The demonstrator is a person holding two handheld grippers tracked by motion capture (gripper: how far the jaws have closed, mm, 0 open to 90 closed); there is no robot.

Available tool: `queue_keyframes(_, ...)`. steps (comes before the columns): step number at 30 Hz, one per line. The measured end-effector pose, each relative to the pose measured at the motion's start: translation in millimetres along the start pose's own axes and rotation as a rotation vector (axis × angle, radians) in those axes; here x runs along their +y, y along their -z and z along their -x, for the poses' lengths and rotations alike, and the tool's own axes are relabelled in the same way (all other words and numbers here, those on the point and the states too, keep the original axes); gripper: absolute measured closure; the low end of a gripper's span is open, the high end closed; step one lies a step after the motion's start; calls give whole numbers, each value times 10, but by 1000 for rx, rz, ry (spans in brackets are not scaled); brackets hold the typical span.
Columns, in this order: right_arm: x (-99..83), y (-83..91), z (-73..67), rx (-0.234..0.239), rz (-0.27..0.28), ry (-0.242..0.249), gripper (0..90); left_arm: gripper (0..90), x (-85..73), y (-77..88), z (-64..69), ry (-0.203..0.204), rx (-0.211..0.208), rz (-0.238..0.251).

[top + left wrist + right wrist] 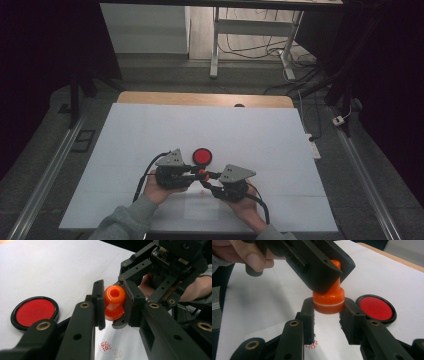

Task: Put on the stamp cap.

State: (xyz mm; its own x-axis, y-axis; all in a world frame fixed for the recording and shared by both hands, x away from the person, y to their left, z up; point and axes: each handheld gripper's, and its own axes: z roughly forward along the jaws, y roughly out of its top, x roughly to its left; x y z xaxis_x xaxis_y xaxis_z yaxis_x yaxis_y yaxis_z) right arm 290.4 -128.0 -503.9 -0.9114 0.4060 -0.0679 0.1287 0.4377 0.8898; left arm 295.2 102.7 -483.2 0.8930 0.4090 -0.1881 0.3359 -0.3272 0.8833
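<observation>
An orange stamp [201,173] hangs just above the white table, held from both sides. My left gripper [113,307] is shut on the stamp's [114,301] narrow hollow handle. My right gripper [328,307] is shut on the stamp's [328,301] wide base with the white ring. In the high view the left gripper [198,173] reaches in from the left and the right gripper [205,180] from the right, jaws meeting at the stamp. A round red ink pad [202,156] in a black case lies open just behind them.
Under the stamp lies a white paper sheet [202,207] with red stamped marks [107,346] on it. The white table board [150,130] stretches wide to the left, right and back. Beyond its far wooden edge [200,98] are table legs and cables on the floor.
</observation>
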Motion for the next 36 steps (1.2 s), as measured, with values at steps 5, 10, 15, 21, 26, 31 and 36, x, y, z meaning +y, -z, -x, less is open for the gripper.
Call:
queue_keyframes(5, 15, 12, -7, -5, -10, 19, 651, 731, -20, -9, -3, 11, -9, 12)
queue_keyframes(10, 15, 10, -11, -6, -19, 21, 651, 731, -40, -20, 0, 11, -8, 13)
queue_keyframes(15, 13, 12, -7, 0, -16, 17, 650, 731, -36, -20, 6, 10, -4, 13)
queue_keyframes(21, -2, 4, 3, 6, -9, 12, 647, 730, -26, -22, 11, 10, 3, 1)
queue_keyframes(26, -11, 5, 14, 11, -4, 6, 640, 729, -17, -20, 15, 7, 6, 2)
queue_keyframes(31, -8, 10, 18, 12, 9, 1, 614, 730, -13, -20, 24, 3, 7, 4)
queue_keyframes(36, -11, 18, 32, 4, 4, -7, 564, 729, -7, -8, 21, 3, 10, 10)
